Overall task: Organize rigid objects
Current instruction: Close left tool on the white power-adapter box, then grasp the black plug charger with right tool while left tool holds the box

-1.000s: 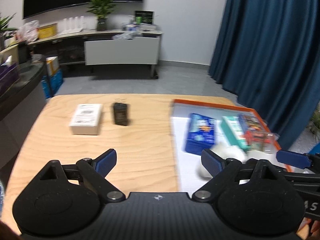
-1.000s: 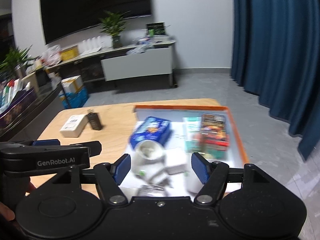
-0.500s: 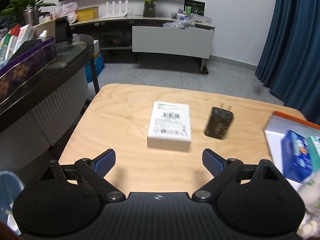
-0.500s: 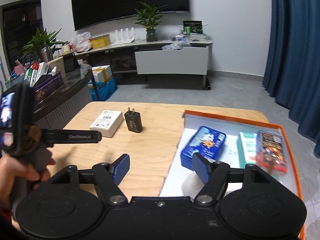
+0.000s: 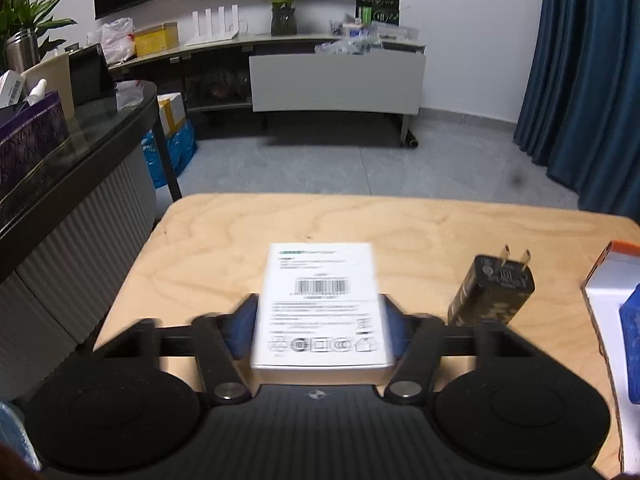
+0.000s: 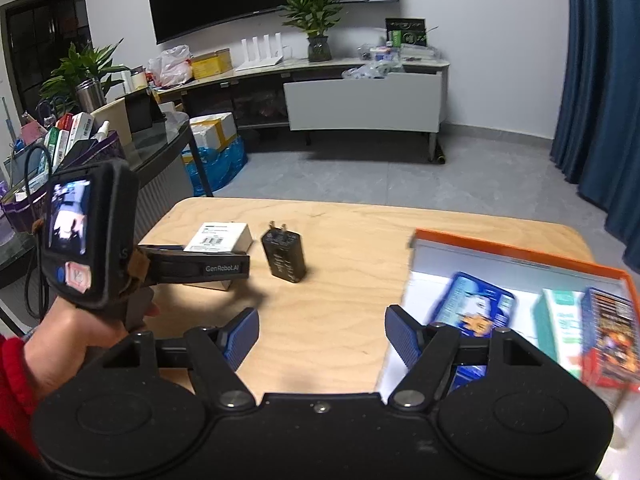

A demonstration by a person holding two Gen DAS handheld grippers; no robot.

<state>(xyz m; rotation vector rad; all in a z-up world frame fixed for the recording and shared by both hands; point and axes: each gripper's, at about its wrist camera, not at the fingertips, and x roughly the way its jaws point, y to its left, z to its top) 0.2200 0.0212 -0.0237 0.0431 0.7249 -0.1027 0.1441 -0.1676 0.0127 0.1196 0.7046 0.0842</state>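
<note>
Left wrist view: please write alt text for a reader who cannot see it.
The left tool is shut on a white box with a barcode label, which lies on a light wooden table. A black plug adapter lies just right of it, prongs pointing away, and the corner of an orange-rimmed tray shows at the right edge.

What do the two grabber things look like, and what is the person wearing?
Both grabbers are black plastic with round discs at the base, silver bolts and ribbed blue pads on the fingertips. The left gripper has white lettering along its finger, a small lit screen on the back, a pink sticker and a black cable. The person's sleeve is red.
</note>
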